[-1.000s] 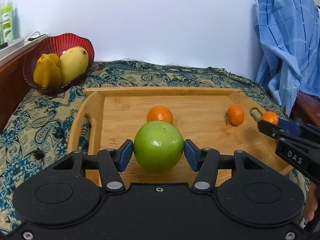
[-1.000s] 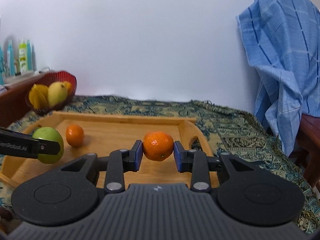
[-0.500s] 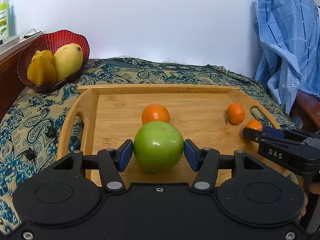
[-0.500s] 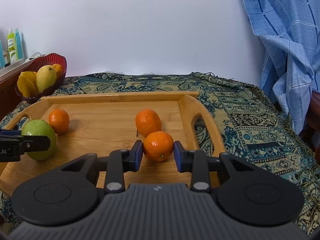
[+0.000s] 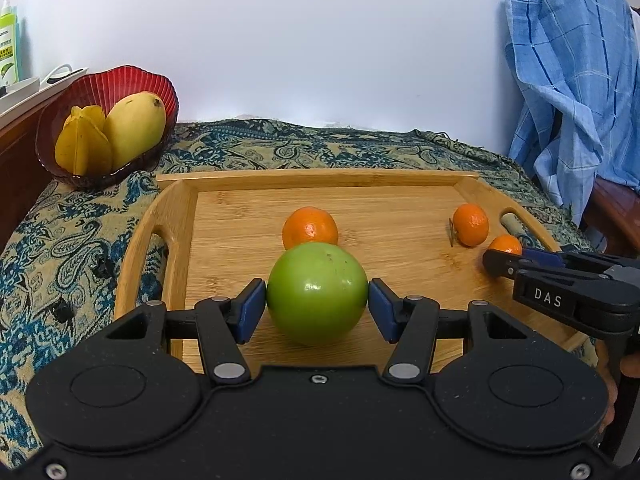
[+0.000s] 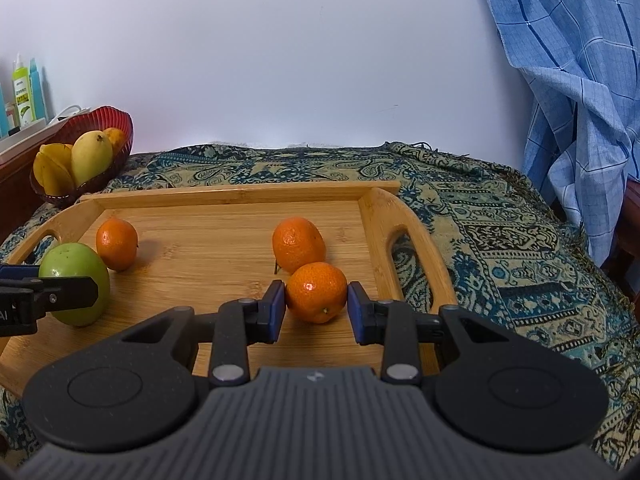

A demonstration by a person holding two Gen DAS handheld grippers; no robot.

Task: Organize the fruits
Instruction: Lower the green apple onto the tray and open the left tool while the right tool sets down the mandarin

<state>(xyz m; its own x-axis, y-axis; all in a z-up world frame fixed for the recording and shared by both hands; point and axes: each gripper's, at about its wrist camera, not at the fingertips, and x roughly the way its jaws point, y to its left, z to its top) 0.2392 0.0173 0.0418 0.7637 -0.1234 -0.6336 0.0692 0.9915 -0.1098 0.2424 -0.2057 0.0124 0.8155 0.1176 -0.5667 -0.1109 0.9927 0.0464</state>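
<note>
My left gripper (image 5: pixel 317 305) is shut on a green apple (image 5: pixel 317 292), low over the near left of the wooden tray (image 5: pixel 180 216). An orange (image 5: pixel 310 227) lies just behind the apple. My right gripper (image 6: pixel 316 307) is shut on a small orange (image 6: pixel 316 291), low over the tray's right end (image 6: pixel 380 216). Another orange (image 6: pixel 298 243) lies just behind it, and one more (image 6: pixel 117 243) sits at the tray's left beside the apple (image 6: pixel 76 283). The right gripper also shows in the left wrist view (image 5: pixel 504 258).
A red bowl (image 5: pixel 120 84) with a mango (image 5: pixel 134 130) and a star fruit (image 5: pixel 82 148) stands at the back left on the patterned cloth (image 5: pixel 280 144). A blue checked cloth (image 5: pixel 568 80) hangs at the right. Bottles (image 6: pixel 24 92) stand on a ledge at far left.
Both grippers have come down toward the tray with their fruit still held. The right gripper's orange now sits close in front of the orange on the tray.
</note>
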